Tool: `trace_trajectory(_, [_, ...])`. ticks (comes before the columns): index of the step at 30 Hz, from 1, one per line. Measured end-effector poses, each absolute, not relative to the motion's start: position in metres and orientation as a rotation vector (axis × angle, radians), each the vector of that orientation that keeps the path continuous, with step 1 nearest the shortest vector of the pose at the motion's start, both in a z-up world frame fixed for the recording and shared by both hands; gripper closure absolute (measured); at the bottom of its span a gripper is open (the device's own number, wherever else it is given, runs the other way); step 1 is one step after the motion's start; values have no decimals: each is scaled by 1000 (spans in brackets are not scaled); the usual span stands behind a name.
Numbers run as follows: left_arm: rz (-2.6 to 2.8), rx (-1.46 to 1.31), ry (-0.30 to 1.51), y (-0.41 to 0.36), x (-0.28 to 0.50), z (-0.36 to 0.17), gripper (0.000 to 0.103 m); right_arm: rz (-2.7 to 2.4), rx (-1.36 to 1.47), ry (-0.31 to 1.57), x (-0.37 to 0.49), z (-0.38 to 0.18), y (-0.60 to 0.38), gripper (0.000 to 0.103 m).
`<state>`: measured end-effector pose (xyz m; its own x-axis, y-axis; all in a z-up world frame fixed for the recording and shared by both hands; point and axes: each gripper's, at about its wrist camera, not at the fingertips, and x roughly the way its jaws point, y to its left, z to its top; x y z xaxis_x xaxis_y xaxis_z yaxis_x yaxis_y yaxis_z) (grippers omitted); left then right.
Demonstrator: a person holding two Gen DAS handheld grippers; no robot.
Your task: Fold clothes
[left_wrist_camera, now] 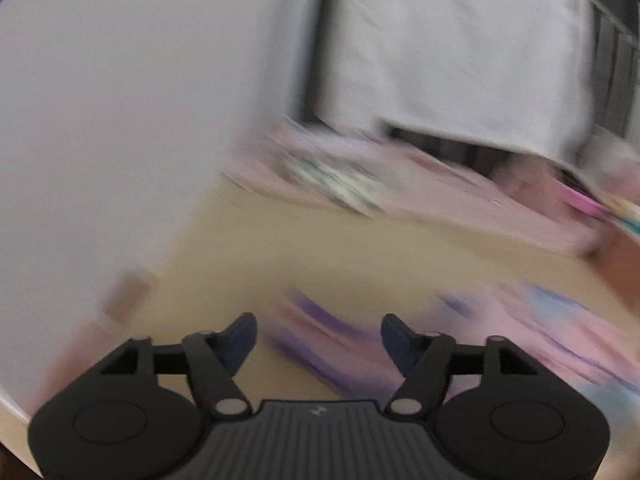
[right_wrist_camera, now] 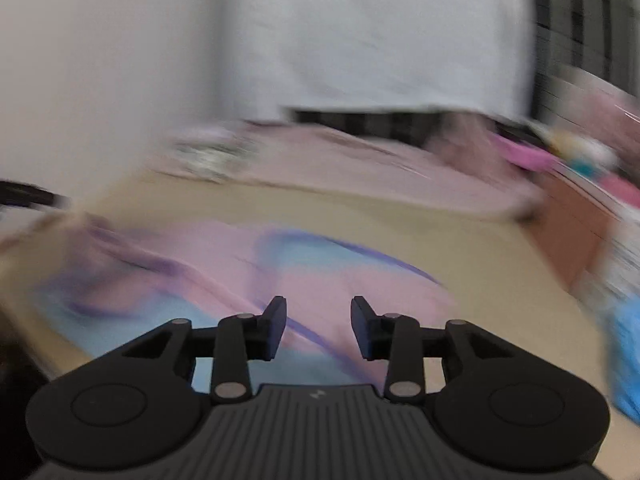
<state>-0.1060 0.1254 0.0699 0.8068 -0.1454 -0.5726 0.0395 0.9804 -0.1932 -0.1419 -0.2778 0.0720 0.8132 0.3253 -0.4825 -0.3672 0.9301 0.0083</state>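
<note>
Both views are blurred by motion. A pink garment with purple lines and light blue patches (right_wrist_camera: pixel 248 268) lies on the tan table (right_wrist_camera: pixel 400 216). It also shows in the left wrist view (left_wrist_camera: pixel 520 340). My right gripper (right_wrist_camera: pixel 319 330) is open and empty, just above the garment's near part. My left gripper (left_wrist_camera: pixel 319 340) is open and empty over the garment's left edge. A second pale pink garment (left_wrist_camera: pixel 400 184) lies spread at the far side of the table; it also shows in the right wrist view (right_wrist_camera: pixel 360 156).
A white cloth (left_wrist_camera: pixel 460 52) hangs over dark furniture behind the table. A white wall (left_wrist_camera: pixel 120 120) stands at the left. Bright pink and teal items (right_wrist_camera: pixel 560 156) pile at the far right. A blue item (right_wrist_camera: pixel 624 356) lies at the right edge.
</note>
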Motion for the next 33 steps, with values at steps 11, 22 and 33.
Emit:
trace_trajectory(11, [-229, -271, 669, 102, -150, 44, 102, 574, -197, 628, -109, 31, -180, 67])
trace_trajectory(22, [-196, -424, 632, 141, -187, 49, 33, 174, -34, 640, -134, 34, -325, 61])
trace_trajectory(33, [-383, -247, 743, 37, -130, 27, 51, 350, -124, 647, -133, 17, -291, 73])
